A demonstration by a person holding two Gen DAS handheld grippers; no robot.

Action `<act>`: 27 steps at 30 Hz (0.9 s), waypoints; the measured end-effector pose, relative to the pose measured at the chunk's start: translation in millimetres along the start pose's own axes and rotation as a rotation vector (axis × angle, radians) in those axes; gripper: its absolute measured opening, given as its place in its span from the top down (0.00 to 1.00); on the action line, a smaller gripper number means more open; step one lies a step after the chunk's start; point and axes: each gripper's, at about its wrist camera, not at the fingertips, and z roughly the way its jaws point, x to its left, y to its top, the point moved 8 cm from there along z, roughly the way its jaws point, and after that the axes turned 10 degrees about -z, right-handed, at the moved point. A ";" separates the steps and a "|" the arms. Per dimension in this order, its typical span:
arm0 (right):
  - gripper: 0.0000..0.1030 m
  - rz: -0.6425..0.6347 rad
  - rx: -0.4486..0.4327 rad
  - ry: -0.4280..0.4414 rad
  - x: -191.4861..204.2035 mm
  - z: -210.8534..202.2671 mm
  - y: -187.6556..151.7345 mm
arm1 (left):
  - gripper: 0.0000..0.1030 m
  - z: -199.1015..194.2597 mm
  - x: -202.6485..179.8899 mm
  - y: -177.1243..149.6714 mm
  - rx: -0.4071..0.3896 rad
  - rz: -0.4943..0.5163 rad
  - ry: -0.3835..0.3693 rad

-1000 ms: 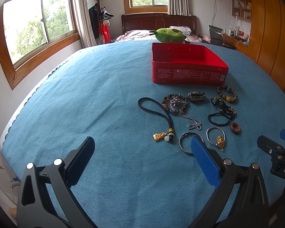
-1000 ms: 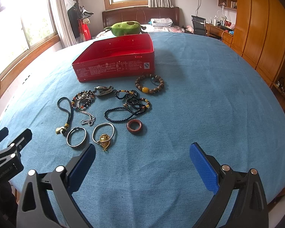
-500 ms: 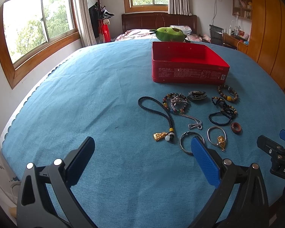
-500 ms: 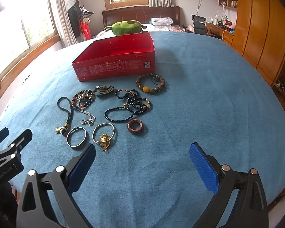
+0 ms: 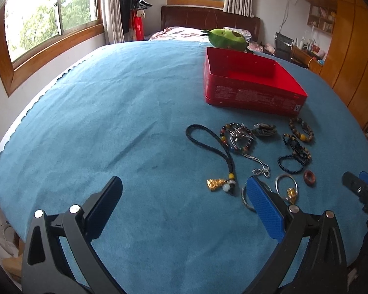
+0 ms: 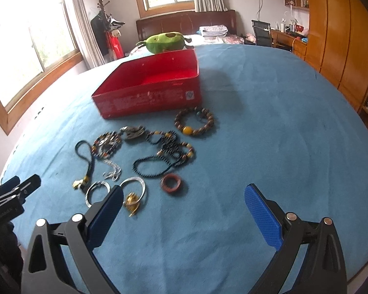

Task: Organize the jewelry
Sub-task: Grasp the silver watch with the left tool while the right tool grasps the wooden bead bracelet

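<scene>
1. right gripper (image 6: 184, 218) jaws apart, empty, above the cloth (image 6: 269, 127).
2. red ring (image 6: 171, 182) just ahead-left of it; jewelry lies between it and the box (image 6: 149, 98).
3. left gripper (image 5: 184, 209) also spread, farther from the ring.

One red box (image 6: 149, 98), jewelry scattered before it.
Two silver bangles (image 6: 97, 192), one red ring (image 6: 171, 182), one brown bead bracelet (image 6: 195, 121), one cord (image 6: 85, 156).
</scene>
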 end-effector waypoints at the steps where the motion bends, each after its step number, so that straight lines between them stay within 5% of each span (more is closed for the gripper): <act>1: 0.04 0.000 -0.001 0.013 -1.8 1.4 3.6 | 0.03 3.2 -1.3 3.4 0.008 0.006 -0.007; 13: 0.18 0.025 0.067 0.145 -27.7 44.5 58.2 | 0.04 48.0 -71.7 37.5 0.168 0.108 -0.136; 23: 0.18 0.064 0.157 0.154 -54.9 96.0 78.2 | 0.09 100.6 -140.0 47.6 0.309 0.156 -0.191; 27: 0.18 0.103 0.174 0.177 -65.7 112.8 81.7 | 0.23 122.7 -156.9 43.6 0.365 0.187 -0.192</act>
